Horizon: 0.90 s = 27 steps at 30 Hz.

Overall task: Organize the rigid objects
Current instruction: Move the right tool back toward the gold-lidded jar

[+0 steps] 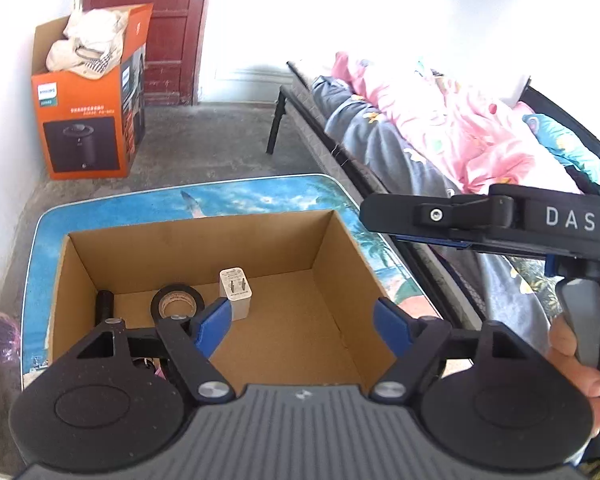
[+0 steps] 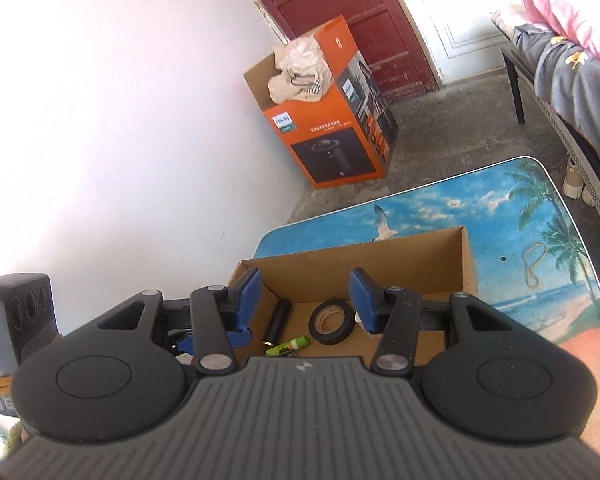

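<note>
Left gripper [image 1: 302,322] is hanging over the cardboard box [image 1: 324,240] w/ jaws standing wide, nothing btwn the blue pads. Right gripper [image 2: 306,304] is sitting above the same box, jaws gaping narrower, also empty; a hand [image 1: 580,376] is gripping its handle. Box is resting on the beach-print table [image 2: 480,196]. Inside, along the left side: black tape roll [image 1: 177,301], white charger [image 1: 236,292] standing just beside it, black cylinder [image 1: 105,304] by the wall, green tube [image 2: 290,346] lying near the cylinder's end. Orange carton [image 1: 88,120] is standing on the floor beyond.
</note>
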Each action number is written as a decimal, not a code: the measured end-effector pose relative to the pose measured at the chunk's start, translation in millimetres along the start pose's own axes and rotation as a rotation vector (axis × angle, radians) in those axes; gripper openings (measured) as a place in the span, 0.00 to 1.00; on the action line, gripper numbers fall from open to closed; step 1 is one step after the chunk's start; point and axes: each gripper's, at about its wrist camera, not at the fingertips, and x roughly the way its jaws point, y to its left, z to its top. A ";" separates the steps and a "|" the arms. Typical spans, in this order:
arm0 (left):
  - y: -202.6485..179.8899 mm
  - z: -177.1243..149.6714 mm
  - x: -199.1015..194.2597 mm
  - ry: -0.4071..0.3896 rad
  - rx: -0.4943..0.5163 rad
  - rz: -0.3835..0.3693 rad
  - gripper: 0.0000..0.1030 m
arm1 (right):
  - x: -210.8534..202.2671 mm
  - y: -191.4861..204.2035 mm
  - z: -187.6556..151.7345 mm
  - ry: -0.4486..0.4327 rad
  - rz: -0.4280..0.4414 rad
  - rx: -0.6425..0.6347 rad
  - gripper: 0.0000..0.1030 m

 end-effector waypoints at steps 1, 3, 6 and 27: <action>-3.4 -6.6 -10.0 -0.027 0.013 0.000 0.82 | -14.2 2.0 -8.6 -0.016 0.005 0.004 0.48; -6.9 -24.9 -27.5 -0.074 0.030 -0.004 0.85 | -28.9 2.3 -25.2 -0.033 0.011 0.016 0.50; -4.8 -56.0 -45.2 -0.100 0.032 -0.031 0.85 | -42.6 -0.3 -59.4 -0.030 0.004 0.041 0.50; 4.0 -211.1 -12.1 -0.027 0.156 0.107 0.84 | 43.6 6.2 -191.8 0.202 -0.054 0.207 0.51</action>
